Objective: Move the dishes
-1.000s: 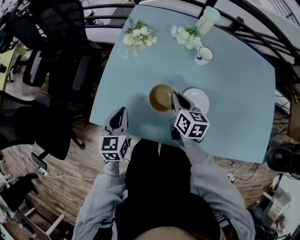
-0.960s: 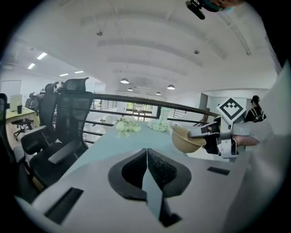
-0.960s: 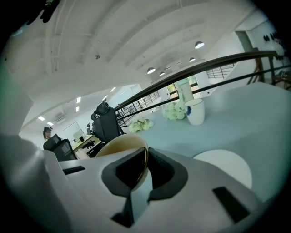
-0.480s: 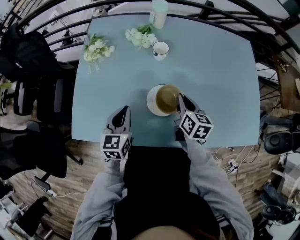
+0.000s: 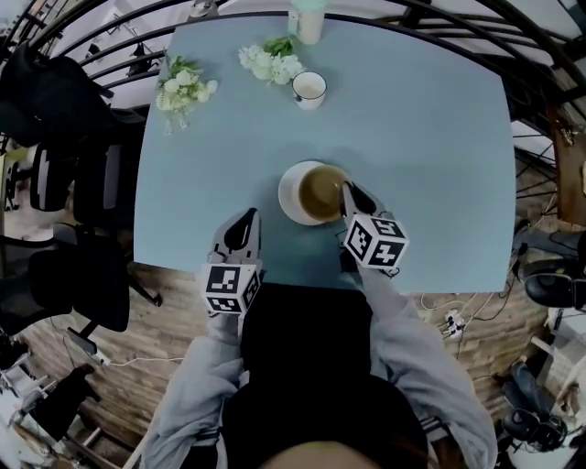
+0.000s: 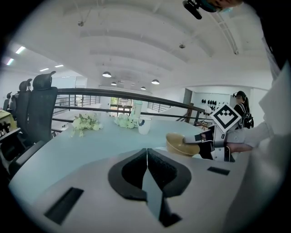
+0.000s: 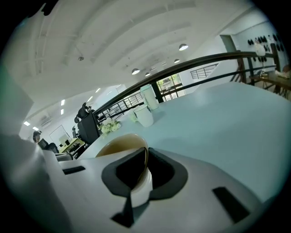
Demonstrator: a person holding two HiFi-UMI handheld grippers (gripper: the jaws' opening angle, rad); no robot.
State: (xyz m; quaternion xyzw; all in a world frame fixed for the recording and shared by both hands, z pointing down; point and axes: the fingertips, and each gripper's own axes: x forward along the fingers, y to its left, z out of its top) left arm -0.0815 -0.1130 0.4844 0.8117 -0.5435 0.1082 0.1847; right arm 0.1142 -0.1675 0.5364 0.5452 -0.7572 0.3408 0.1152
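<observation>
Head view puts the tan bowl (image 5: 320,190) over the white plate (image 5: 287,194), a little back from the near edge of the blue table (image 5: 430,137) and about midway along it. My right gripper (image 5: 348,192) reaches in from the near edge. In the right gripper view its jaws are nearly together and pinch the bowl's rim, 1 pad inside the bowl and 1 outside, with the plate's white showing just beneath. I cannot tell whether the bowl's base sits on the plate or hangs just above it.

My left gripper (image 5: 245,220) hovers over the near edge, to the left of the plate and apart from it. In the left gripper view its jaws are pressed together with nothing between them.

As I judge it, the task is partway along:
- The bowl is in hand and lined up with the plate, but not let go.
- The plate has no gripper on it.
- The white mug (image 5: 309,88) stands untouched near the far edge, beside 2 bunches of flowers (image 5: 181,87) and a pale tumbler (image 5: 306,20).

Where the dishes should end up, nothing here tells me.
</observation>
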